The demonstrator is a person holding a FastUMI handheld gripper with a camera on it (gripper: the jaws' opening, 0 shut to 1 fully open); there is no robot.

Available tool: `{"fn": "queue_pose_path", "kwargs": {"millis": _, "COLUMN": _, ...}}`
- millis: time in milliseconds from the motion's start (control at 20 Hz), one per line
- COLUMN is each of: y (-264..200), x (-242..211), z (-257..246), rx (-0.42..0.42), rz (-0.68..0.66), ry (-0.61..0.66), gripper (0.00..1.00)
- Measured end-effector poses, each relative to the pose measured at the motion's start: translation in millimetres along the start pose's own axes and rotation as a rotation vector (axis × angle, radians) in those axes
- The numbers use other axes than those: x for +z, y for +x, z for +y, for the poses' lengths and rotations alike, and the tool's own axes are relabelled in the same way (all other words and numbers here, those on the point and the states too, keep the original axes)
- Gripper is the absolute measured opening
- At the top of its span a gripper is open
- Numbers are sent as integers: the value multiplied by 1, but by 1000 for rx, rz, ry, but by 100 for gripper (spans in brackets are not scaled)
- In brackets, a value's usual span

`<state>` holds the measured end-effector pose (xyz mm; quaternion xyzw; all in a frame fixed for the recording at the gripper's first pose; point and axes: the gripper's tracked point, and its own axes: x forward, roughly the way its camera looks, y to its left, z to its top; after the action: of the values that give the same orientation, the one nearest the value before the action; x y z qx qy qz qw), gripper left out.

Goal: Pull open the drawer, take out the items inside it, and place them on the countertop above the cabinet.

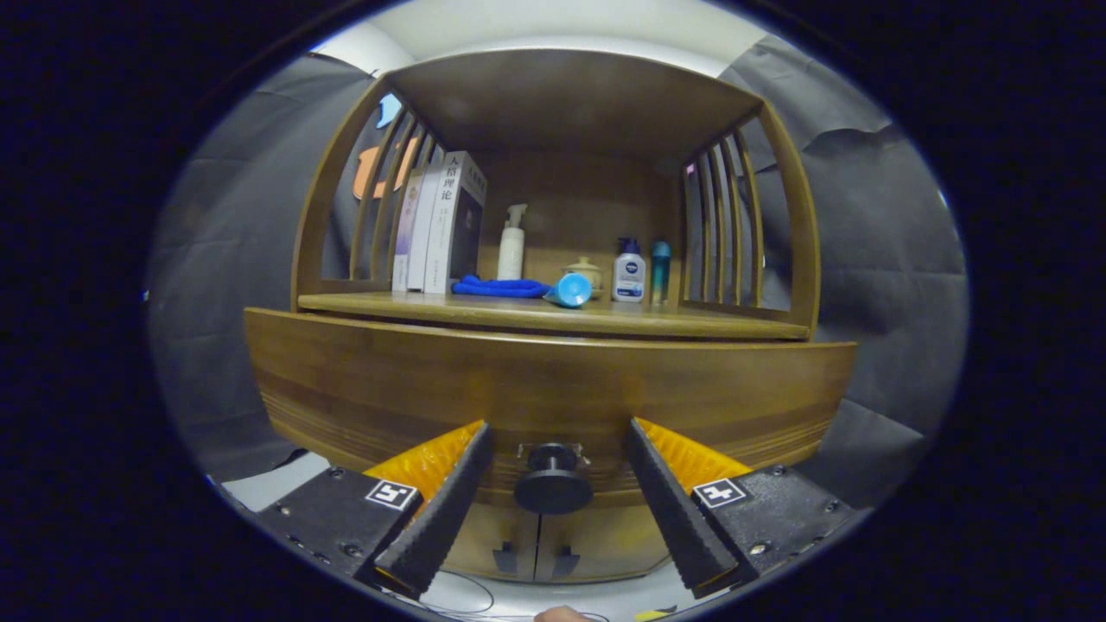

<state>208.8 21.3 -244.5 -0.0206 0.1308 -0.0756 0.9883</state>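
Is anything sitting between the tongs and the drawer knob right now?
Nothing visible. The drawer knob sits in the open gap between the tongs, neither finger touching it; the drawer front is shut behind it.

drawer (553, 389) shut, contents hidden, lower cabinet doors (536, 544) cut off below, small pot (586, 272) half hidden behind blue cup (570, 290)

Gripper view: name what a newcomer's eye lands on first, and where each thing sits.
First the round dark drawer knob, sitting between the fingers of the open gripper, on the wide wooden drawer front. Above it, on the countertop, stand upright books beside a blue cloth, a white spray bottle and small bottles.
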Motion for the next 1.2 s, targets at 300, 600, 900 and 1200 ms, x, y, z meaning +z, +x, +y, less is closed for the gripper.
{"fn": "queue_pose_path", "kwargs": {"millis": 300, "y": 26, "x": 4, "z": 1, "rx": -3, "rz": 20, "ry": 2, "gripper": 100}}
{"fn": "queue_pose_path", "kwargs": {"millis": 600, "y": 45, "x": 5, "z": 1, "rx": -4, "rz": 12, "ry": -20, "gripper": 100}}
{"fn": "queue_pose_path", "kwargs": {"millis": 900, "y": 50, "x": 3, "z": 1, "rx": -14, "rz": -8, "ry": -55, "gripper": 100}}
{"fn": "queue_pose_path", "kwargs": {"millis": 1200, "y": 50, "x": -1, "z": 0, "rx": -8, "rz": 18, "ry": -151, "gripper": 100}}
